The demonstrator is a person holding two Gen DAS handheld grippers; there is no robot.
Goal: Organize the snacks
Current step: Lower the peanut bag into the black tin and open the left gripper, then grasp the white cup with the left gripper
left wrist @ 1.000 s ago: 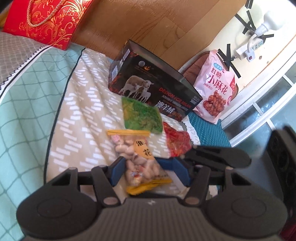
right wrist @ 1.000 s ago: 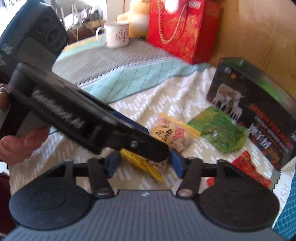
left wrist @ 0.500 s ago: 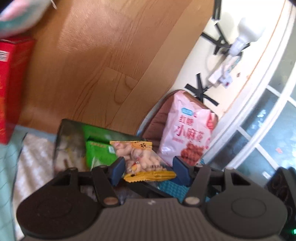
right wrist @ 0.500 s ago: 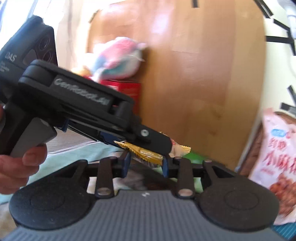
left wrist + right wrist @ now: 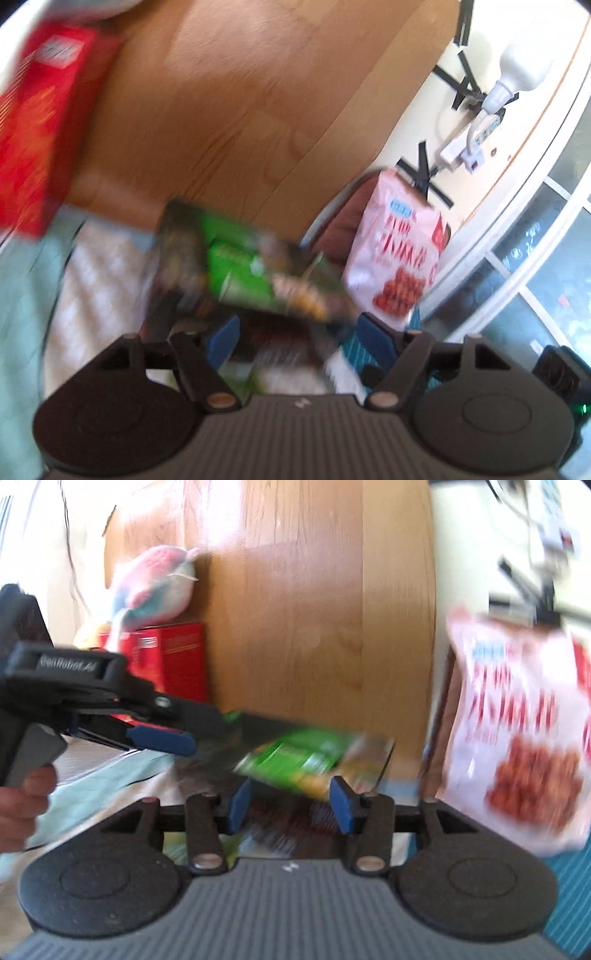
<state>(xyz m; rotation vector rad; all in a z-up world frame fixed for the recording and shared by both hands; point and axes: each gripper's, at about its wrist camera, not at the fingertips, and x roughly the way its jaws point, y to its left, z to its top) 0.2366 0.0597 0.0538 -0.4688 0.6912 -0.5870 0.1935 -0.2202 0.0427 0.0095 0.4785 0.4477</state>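
Note:
Both views are motion-blurred. The open black box [image 5: 177, 236] stands on the bed with green snack packs [image 5: 240, 273] and what looks like the peanut bag [image 5: 303, 299] inside. My left gripper [image 5: 297, 338] is open and empty just in front of the box. My right gripper [image 5: 291, 805] is open and empty, close to the box [image 5: 380, 753] and its green pack [image 5: 299, 753]. The left gripper [image 5: 162, 734] shows in the right wrist view, held by a hand at the left.
A big pink snack bag [image 5: 395, 258] leans on the wall at the right, also in the right wrist view [image 5: 517, 731]. A red gift bag [image 5: 33, 122] stands at the left. A wooden headboard [image 5: 229, 103] rises behind. A plush toy [image 5: 155, 579] sits on the red bag.
The peanut bag held between the left gripper's fingers half a second ago is out of them now; both grippers have opened. A second ago it was being lifted off the bed.

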